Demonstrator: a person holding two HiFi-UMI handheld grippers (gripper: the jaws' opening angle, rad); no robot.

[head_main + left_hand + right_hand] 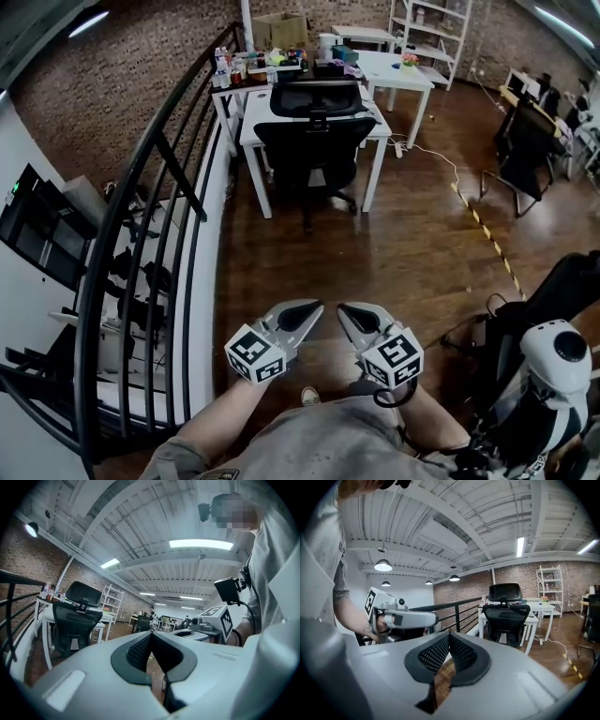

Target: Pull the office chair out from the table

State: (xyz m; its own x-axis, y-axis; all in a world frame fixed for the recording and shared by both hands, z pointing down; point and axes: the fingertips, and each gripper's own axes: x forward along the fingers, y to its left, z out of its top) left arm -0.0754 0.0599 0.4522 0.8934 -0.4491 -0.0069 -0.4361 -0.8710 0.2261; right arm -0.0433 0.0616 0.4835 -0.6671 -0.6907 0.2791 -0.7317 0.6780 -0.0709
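Currently the black office chair (pixel 314 141) is sitting tucked against the white table (pixel 251 117). Left gripper (pixel 311 309) and right gripper (pixel 345 311) are hovering side by side over the wooden floor (pixel 412 244), well apart from it, jaws together, gripping nothing.

Black metal railing (pixel 142 157), left. Brick wall (pixel 112 84), rear. Cardboard box (pixel 281 28), far back. White shelving unit (pixel 429 37), back right. Spare black chair (pixel 520 155), right. Yellow-black floor tape (pixel 487 234).

Two grippers (pixel 312 309) (pixel 344 311), two office chairs (pixel 312 142) (pixel 521 148)
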